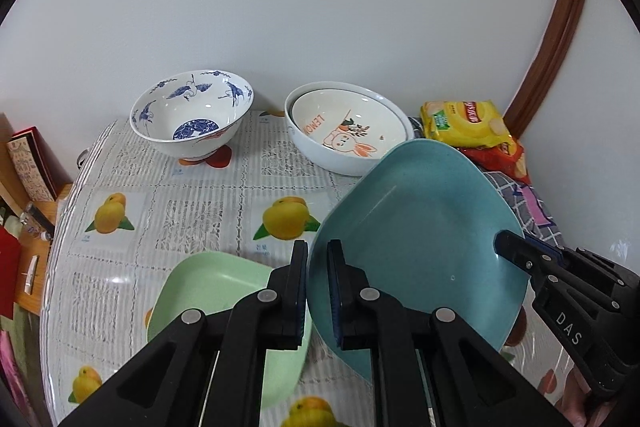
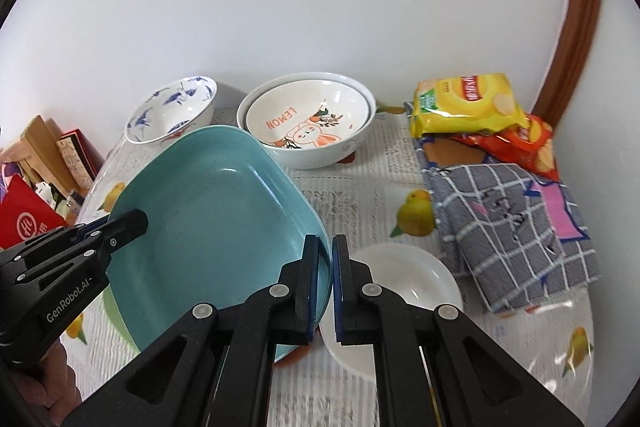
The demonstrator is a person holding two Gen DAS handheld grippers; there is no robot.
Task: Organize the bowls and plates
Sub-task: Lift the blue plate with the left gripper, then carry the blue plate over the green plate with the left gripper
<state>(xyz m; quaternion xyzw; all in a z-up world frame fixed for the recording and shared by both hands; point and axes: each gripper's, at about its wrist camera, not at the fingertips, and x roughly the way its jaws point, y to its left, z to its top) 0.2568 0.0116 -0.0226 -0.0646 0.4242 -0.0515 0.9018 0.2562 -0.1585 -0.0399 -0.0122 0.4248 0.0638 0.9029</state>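
Note:
A teal square plate [image 1: 420, 239] [image 2: 208, 211] hangs tilted above the table, held at two opposite rims. My left gripper [image 1: 318, 267] [image 2: 132, 223] is shut on its left rim. My right gripper [image 2: 326, 263] [image 1: 508, 243] is shut on its right rim. Below lie a pale green plate [image 1: 208, 291] [image 2: 116, 311] and a white round plate [image 2: 412, 279]. At the back stand a blue-and-white crane bowl [image 1: 192, 115] [image 2: 172, 111] and a "LEMON" rabbit bowl [image 1: 344, 127] [image 2: 308, 123] nested in a larger white bowl.
Yellow and red snack bags [image 1: 464, 123] [image 2: 468, 103] lie at the back right. A checked grey cloth [image 2: 512, 219] [image 1: 532, 203] is folded in front of them. Boxes and clutter [image 2: 48, 163] sit beyond the table's left edge. A white wall closes off the back.

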